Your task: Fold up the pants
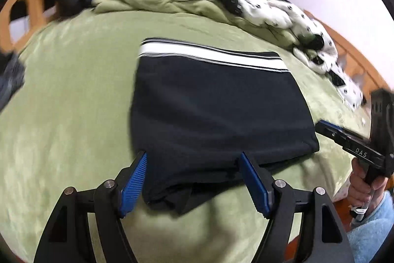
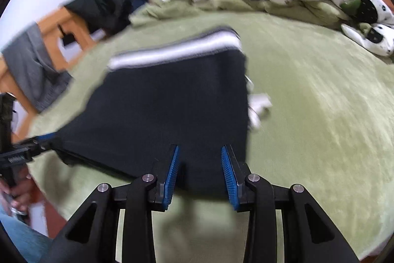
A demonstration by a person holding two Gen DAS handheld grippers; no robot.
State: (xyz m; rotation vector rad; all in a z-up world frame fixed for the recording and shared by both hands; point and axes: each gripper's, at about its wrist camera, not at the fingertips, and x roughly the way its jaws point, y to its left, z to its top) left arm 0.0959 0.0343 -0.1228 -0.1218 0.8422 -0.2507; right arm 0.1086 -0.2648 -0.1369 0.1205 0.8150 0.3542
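On the green bed [image 1: 73,95], folded pants [image 1: 209,102] lie between open left tongs [image 1: 193,159]

Each claw is built of matte black plastic arms with triangular cut-outs, joined by round silver pivot pins. The left claw [image 1: 193,157] and right claw [image 2: 200,150] both carry ribbed blue pads [image 1: 134,185] on their fingers. One black finger is lettered "DAS" in white. The person's hand [image 1: 360,183] emerges from a light blue sleeve [image 1: 371,231].
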